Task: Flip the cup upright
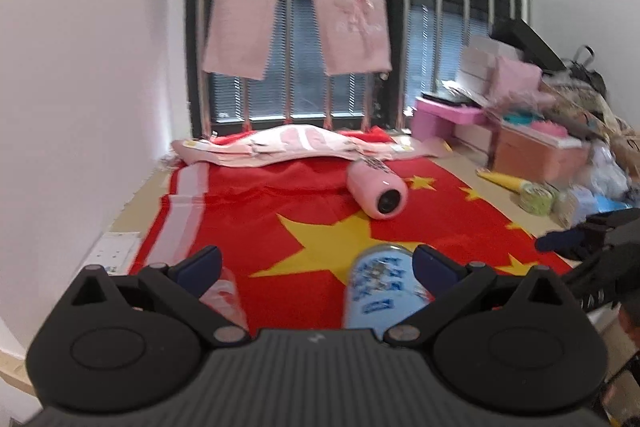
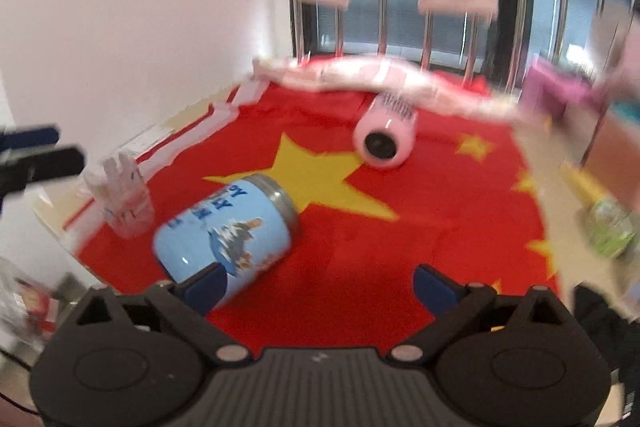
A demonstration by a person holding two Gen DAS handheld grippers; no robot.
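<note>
The left tongs (image 1: 316,265) and the right tongs (image 2: 318,285) are both spread wide and hold nothing. The blue cup (image 2: 226,233) lies on its side on the red cloth (image 2: 400,247), near them; being round, it may roll away if 1 finger pushes it before the other touches.

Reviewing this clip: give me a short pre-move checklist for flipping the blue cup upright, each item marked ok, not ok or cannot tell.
1. Blue cup upright: not ok; it lies on its side on the red flag cloth.
2. Left tongs open: ok; nothing is gripped.
3. Right tongs open: ok; nothing is gripped.
4. Blue cup centred between the left tongs: not ok; it sits against the right finger.
5. Pink cup apart from the blue cup: ok; it lies on its side farther back.
6. Clear cup close beside the blue cup: ok, apart.
</note>
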